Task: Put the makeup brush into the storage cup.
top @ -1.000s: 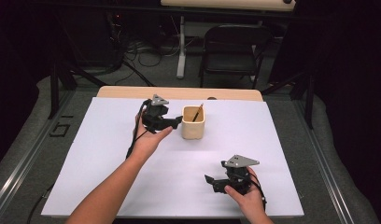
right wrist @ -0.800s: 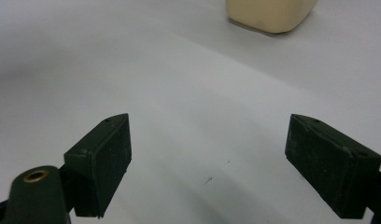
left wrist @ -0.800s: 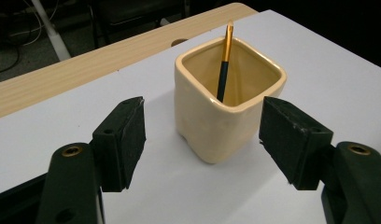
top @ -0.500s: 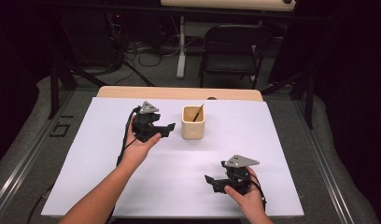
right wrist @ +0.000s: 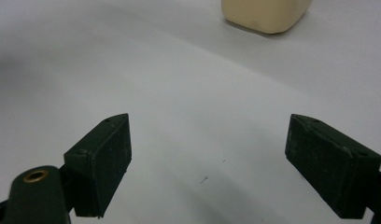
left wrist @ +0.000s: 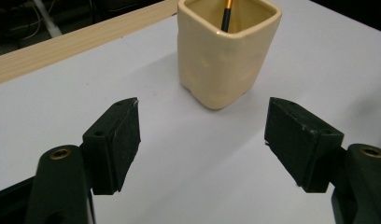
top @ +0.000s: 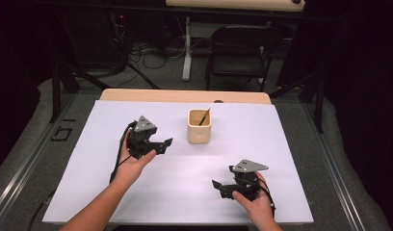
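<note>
A cream square cup (top: 199,126) stands upright at the middle back of the white table top (top: 185,202), with a thin dark stick with an orange band (top: 204,117) leaning inside it. My left gripper (top: 164,144) hovers to the cup's left, a short gap away, pointing at it. Its jaws have just been opening and stand wide, nothing between them. In the left gripper view the cup (left wrist: 226,51) and the stick (left wrist: 226,11) lie beyond the left gripper (left wrist: 202,135). My right gripper (top: 218,187) rests near the front right, open and empty; in its own view the right gripper (right wrist: 207,158) faces bare table, the cup (right wrist: 265,14) far off.
A wooden strip (top: 185,95) runs along the table's far edge. Beyond it stand a black folding chair (top: 240,53) and cables on the floor. A dark metal frame rail (top: 21,173) flanks the table on the left.
My left hand has drawn back from the cup, moving left and toward the table's near side and sinking a little. The right hand has stayed put.
</note>
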A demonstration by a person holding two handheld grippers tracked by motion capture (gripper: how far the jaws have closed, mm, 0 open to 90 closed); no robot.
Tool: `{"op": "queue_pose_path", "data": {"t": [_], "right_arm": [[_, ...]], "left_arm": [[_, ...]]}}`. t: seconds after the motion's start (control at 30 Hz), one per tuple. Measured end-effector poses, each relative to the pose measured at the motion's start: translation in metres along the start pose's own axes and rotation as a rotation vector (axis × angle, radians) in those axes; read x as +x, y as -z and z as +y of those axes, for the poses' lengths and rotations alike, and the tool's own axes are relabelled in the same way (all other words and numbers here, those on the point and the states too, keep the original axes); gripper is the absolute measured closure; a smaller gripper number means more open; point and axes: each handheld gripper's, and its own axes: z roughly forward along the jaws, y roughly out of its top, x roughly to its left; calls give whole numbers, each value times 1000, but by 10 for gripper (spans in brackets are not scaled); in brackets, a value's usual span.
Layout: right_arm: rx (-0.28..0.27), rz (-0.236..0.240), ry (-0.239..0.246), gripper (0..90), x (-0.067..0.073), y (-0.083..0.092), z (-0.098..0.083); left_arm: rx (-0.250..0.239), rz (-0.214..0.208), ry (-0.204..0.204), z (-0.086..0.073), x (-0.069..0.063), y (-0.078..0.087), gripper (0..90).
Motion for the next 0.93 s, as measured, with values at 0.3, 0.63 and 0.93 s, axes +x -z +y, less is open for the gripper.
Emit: {"op": "queue_pose_path", "data": {"t": [0.3, 0.63, 0.93], "right_arm": [[-1, -3, 4, 143, -1, 1, 0], [-4, -6, 2, 143, -2, 0, 0], [-10, -14, 0, 144, -4, 2, -1]], "left_arm": [[-1, 5, 8, -30, -2, 10, 269], [-13, 5, -1, -52, -6, 22, 270], [4, 14, 10, -61, -5, 20, 276]]}}
